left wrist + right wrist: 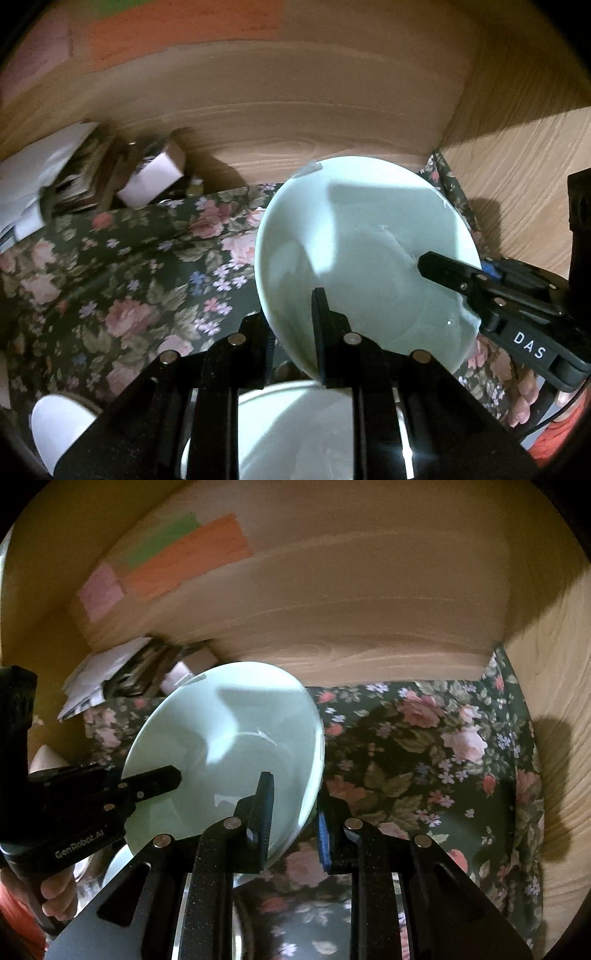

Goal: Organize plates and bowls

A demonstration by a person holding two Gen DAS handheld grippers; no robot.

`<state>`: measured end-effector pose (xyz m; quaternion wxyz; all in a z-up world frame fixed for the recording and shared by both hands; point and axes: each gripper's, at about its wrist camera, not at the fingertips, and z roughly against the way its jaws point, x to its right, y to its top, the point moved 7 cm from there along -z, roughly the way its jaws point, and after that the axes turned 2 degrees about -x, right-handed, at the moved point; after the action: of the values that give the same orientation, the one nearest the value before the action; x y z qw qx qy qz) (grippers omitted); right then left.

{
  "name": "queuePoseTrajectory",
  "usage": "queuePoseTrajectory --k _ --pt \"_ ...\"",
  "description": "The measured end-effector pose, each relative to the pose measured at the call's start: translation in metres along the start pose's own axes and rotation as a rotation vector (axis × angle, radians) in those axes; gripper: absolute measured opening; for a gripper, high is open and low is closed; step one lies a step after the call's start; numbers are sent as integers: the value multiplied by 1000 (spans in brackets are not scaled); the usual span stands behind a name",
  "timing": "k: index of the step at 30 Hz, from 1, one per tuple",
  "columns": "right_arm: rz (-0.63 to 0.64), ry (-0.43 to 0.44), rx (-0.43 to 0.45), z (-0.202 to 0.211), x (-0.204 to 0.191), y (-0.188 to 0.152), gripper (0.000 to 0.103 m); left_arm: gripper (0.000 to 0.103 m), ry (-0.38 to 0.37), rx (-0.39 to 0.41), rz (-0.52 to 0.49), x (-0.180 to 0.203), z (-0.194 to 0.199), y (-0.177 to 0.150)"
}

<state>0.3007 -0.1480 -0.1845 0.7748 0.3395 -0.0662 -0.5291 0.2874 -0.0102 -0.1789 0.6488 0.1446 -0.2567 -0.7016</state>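
Observation:
A pale green plate (365,254) is held tilted above the floral cloth, gripped on opposite rims by both grippers. My left gripper (295,339) is shut on its near rim, one finger over the plate's face, the other behind it. My right gripper (295,823) is shut on the plate (229,734) at its other rim; it shows in the left wrist view (454,273) reaching in from the right. The left gripper shows in the right wrist view (155,779) from the left. A second pale bowl or plate (295,432) lies below the left gripper.
A floral cloth (424,757) covers the shelf floor inside a wooden cabinet (369,609). Papers and a small white box (151,177) sit at the back left. A white cup-like object (59,421) stands at the lower left. The cabinet's side wall (554,701) rises at right.

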Motion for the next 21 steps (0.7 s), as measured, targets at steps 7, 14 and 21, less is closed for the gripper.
queuePoseTrajectory --k 7,14,21 --pt "58 28 10 7 -39 -4 19 18 13 36 49 -23 33 -20" --pt "109 69 17 8 -81 -10 19 18 34 63 111 -54 63 -40" --pt "157 110 11 2 -123 -18 19 18 58 82 168 -88 88 -64"
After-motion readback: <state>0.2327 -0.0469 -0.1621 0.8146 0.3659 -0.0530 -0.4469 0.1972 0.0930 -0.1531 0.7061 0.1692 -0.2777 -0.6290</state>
